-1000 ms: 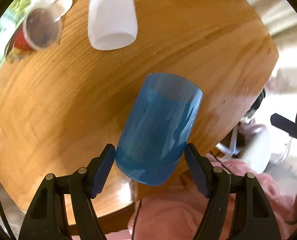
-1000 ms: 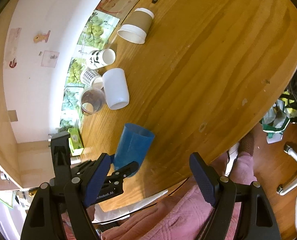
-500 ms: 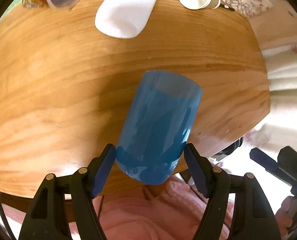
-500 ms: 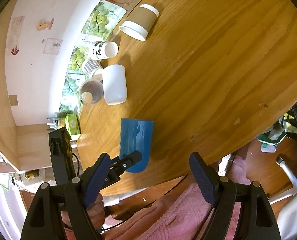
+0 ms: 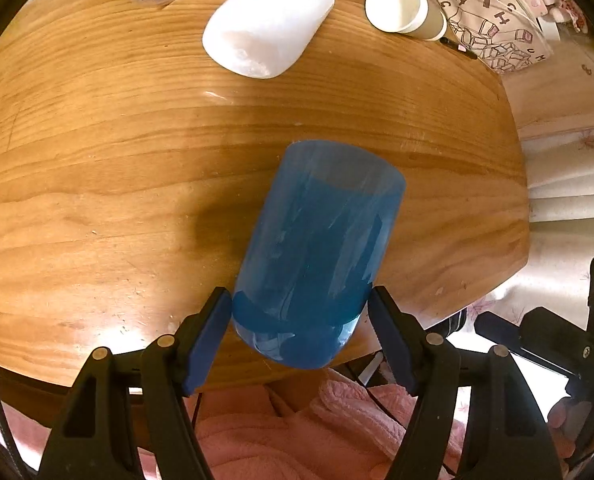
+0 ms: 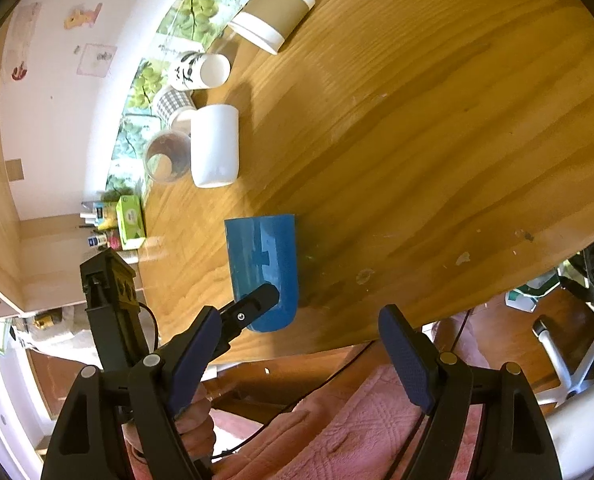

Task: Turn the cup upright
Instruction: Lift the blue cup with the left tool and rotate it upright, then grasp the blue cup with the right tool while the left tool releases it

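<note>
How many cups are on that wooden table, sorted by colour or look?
Blue cup, held by the left gripper: 1
Plain white cup: 1
Clear plastic cup: 1
Checked cup: 1
White cup with black print: 1
Brown-sleeved paper cup: 1
Total: 6 cups

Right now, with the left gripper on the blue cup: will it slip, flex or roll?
The blue cup looks like thin translucent plastic, so it is probably light and may flex under a hard squeeze. Its glossy wall suggests it could slip between the left gripper pads, which sit only near its rounded base. If released on its side on the table, it would likely roll.
</note>
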Demonstrator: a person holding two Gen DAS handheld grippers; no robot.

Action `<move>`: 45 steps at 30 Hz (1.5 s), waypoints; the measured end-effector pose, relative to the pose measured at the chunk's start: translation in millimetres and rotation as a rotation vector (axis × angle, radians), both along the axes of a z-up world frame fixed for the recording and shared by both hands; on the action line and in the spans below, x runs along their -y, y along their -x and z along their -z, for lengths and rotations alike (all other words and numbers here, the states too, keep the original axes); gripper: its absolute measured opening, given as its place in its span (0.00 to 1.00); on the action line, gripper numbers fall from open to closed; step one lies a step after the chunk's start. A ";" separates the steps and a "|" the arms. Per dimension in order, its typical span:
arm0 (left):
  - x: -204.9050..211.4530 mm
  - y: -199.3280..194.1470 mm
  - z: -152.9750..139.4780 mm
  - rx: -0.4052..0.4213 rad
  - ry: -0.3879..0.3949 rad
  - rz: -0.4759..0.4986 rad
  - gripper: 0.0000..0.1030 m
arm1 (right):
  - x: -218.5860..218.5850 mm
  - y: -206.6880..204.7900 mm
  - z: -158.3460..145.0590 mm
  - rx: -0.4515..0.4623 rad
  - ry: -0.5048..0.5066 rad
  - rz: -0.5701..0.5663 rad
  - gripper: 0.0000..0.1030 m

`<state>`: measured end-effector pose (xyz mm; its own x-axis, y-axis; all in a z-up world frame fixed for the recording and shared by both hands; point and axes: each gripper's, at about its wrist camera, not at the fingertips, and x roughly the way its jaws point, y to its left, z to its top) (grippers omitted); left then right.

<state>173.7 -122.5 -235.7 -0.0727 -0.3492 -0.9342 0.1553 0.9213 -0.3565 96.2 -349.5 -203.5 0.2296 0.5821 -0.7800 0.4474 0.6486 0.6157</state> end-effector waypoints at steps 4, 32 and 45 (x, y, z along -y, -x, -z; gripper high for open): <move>3.4 0.9 1.7 -0.003 0.005 -0.015 0.73 | -2.6 -6.3 3.3 -0.009 -0.005 -0.025 0.80; -18.5 -5.6 -30.2 0.059 0.014 0.040 0.80 | -12.2 -30.0 39.4 -0.138 0.062 -0.021 0.80; -34.8 -2.8 -47.9 0.272 -0.056 0.107 0.80 | -32.4 -43.2 41.4 -0.133 0.096 -0.034 0.80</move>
